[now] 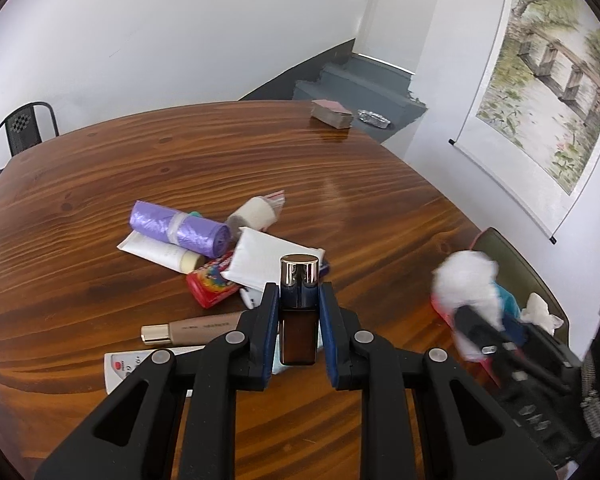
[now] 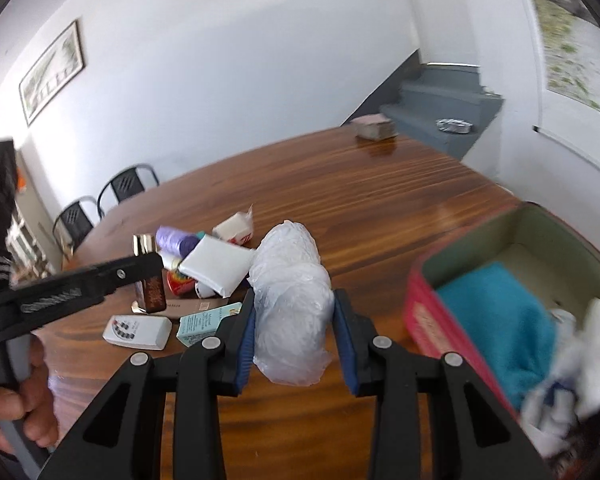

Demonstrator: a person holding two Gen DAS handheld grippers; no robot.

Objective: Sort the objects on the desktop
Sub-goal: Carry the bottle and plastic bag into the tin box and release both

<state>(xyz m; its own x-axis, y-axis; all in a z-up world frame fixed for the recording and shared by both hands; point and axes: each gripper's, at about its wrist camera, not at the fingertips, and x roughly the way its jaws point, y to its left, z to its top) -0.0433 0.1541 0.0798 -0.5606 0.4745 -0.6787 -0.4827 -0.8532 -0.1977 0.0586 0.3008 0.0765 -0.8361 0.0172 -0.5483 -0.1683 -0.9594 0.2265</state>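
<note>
Left wrist view: jaws clamp the upright brown bottle (image 1: 298, 322) between them; right jaws squeeze a plastic-wrapped bundle (image 2: 292, 312).

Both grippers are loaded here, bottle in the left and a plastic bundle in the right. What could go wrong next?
1. The left gripper pinches the brown bottle only at its neck and upper body; the smooth bottle might slip.
2. The right gripper squeezes a soft white plastic bag roll that bulges past the pads and could slide out.
3. The box already holds a teal cloth and white items, so drops may land on its rim.
</note>
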